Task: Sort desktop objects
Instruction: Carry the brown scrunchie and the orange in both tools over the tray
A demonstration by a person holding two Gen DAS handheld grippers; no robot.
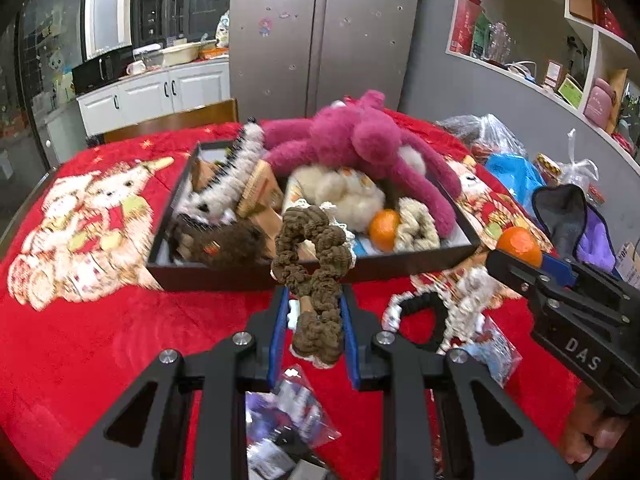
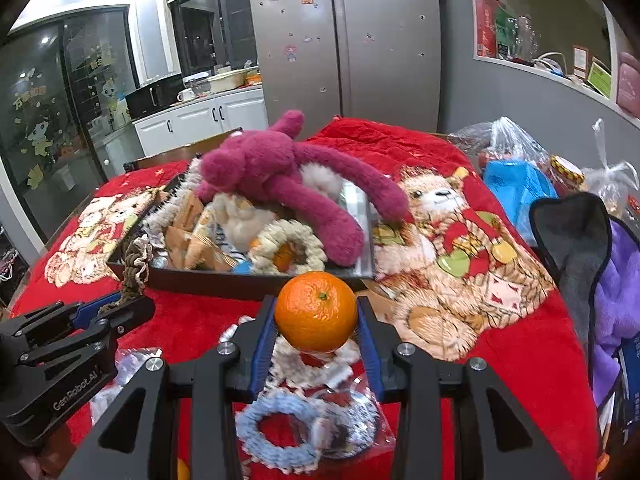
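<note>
Two loads in hand at once, both bound, by the look of it, for the dark tray (image 1: pixel 256 276) at the middle of the red-blanketed worktop (image 1: pixel 100 360). In the left gripper (image 1: pixel 314 320), jaws closed on the brown scrunchie (image 1: pixel 314 264), pinched low so that most of its loop stands up past the tips, just short of the tray's near rim. In the right gripper (image 2: pixel 316 332), jaws closed on the orange (image 2: pixel 316 311), clamped across its middle above the loose white and blue scrunchies (image 2: pixel 280 432) on the blanket. Best done by carrying each load clear over the near rim before letting go, since a drop short of the wall means a scrunchie draped on the edge or an orange rolling off across the blanket. Tray already crowded: pink plush toy (image 1: pixel 360 140) sprawled over the far half, cream plush, boxes, a second orange (image 1: pixel 384 228) and a cream scrunchie near the right front. Sensible spot for the orange beside that other fruit, low and gently released so it settles rather than bounces. Scrunchie likely to cling to the pads, so a wide opening and a slight shake probably needed. Worth keeping the two grippers apart on the way in.
</note>
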